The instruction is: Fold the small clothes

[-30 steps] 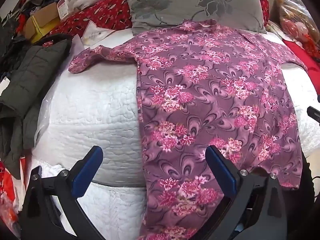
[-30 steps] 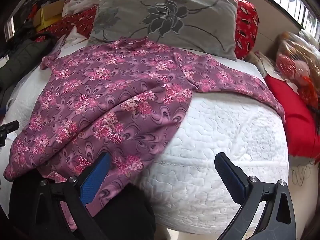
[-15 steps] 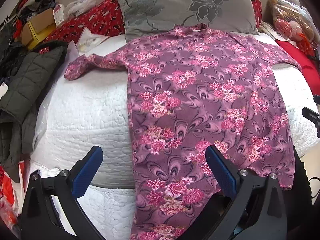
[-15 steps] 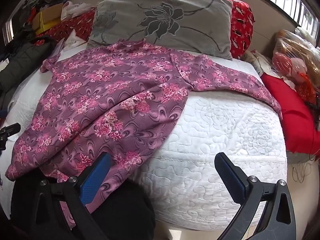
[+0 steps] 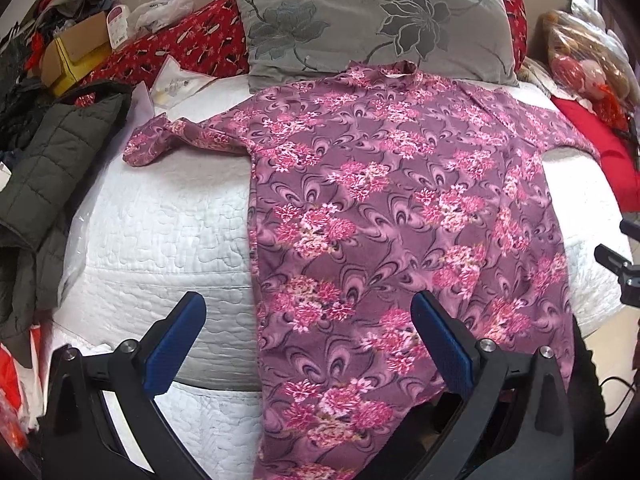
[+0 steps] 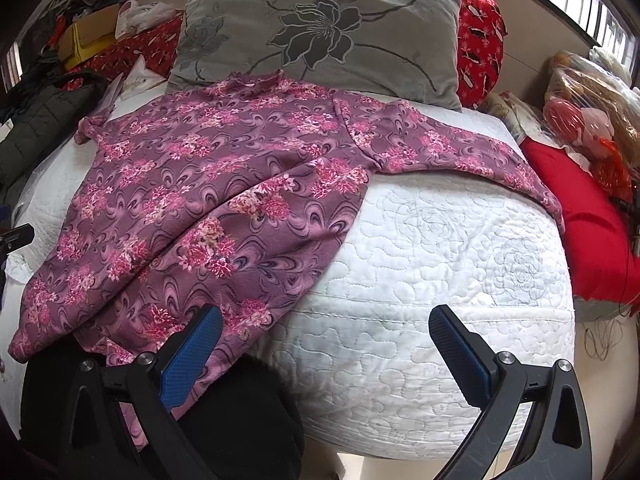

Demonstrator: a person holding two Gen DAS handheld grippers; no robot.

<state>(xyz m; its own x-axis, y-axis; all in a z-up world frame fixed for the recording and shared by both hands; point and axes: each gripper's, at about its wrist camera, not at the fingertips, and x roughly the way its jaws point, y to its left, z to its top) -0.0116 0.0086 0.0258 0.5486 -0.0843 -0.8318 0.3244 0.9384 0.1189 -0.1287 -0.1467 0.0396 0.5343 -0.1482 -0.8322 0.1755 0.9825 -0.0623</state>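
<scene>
Left hand-held gripper [image 5: 304, 340] and right hand-held gripper [image 6: 326, 338] hover released at the bed's [image 6: 420, 240] near edge | floral top [image 5: 400, 208] lies flat, hem overhanging that edge | best first fold: pinch each sleeve inward.

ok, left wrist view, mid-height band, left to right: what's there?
dark puffer jacket → bare white quilted mattress → purple floral top → red cushion

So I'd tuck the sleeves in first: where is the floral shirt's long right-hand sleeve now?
In the right wrist view, the sleeve lies stretched flat across the white quilt, running right from the shirt toward the red cushion, below the grey pillow.
</scene>
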